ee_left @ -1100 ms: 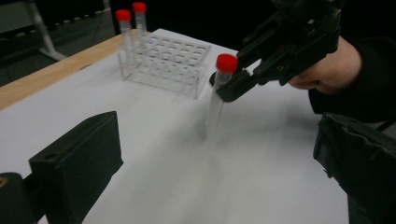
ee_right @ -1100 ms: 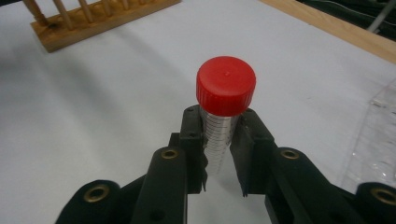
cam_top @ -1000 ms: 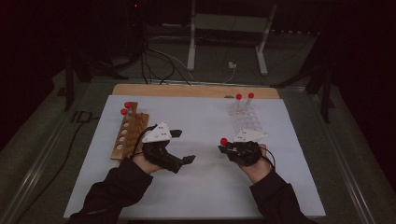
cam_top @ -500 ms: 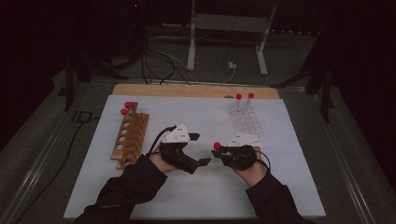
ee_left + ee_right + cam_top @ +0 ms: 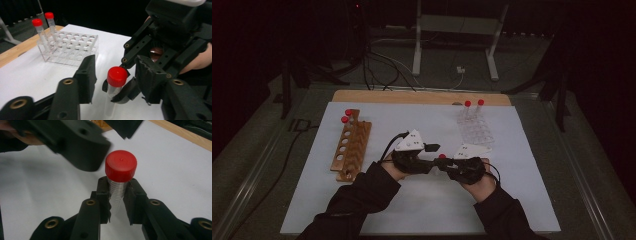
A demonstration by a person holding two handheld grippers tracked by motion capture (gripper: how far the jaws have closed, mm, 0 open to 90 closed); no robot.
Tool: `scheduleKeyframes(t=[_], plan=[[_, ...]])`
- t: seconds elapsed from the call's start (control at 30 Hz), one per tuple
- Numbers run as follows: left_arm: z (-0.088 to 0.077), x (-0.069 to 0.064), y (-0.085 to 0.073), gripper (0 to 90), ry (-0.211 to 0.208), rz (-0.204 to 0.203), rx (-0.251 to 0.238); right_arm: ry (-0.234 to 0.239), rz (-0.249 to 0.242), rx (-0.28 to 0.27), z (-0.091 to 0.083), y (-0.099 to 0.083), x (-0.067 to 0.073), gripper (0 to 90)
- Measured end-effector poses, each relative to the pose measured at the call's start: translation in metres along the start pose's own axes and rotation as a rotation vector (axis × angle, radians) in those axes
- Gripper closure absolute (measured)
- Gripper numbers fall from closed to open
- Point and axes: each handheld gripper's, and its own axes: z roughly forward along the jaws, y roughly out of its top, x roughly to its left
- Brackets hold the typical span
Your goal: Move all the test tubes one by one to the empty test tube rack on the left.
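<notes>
1. The right gripper [image 5: 117,202] is clamped on a tube [image 5: 117,195], its jaws pressed on the clear graduated body just under the red cap [image 5: 121,165].
2. The tube stands upright between those jaws, cap on top, held above the white mat [image 5: 362,210].
3. The left gripper [image 5: 113,75] faces the right one near the middle of the mat, and the two nearly meet in the high view.
4. Its jaws have just been closing. They stand half open on either side of the cap, one on each flank, with a gap on both sides. No pad presses on the tube.
5. In the left gripper view the tube's cap [image 5: 117,76] sits between its jaws, and the right gripper's black linkage lies just behind.
6. Beyond the left gripper's jaws in that view stands a clear rack [image 5: 71,48], with two red-capped tubes [image 5: 41,32] upright in its far corner.
7. On the left gripper's outer side, well apart, lies a wooden rack [image 5: 352,150]. It holds two capped tubes [image 5: 347,116] at its far end.
</notes>
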Motion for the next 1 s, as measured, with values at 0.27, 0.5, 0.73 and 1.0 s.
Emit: scheduleKeyframes(t=[0.27, 0.5, 0.73, 1.0], plan=[[0.008, -0.001, 0.000, 66.9, -0.008, 0.018, 0.053, 0.003, -0.006, -0.004, -0.001, 0.001, 0.001, 75.2], [0.010, -0.002, -0.002, 71.7, -0.010, 0.032, 0.067, 0.005, -0.003, 0.001, 0.000, 0.000, 0.001, 75.2], [0.009, -0.002, 0.001, 72.2, -0.002, 0.042, 0.067, 0.009, 0.002, -0.010, -0.001, 0.001, 0.001, 75.0], [-0.001, 0.004, 0.003, 72.3, 0.049, 0.027, 0.053, 0.001, 0.028, -0.037, -0.005, 0.001, -0.002, 59.7]])
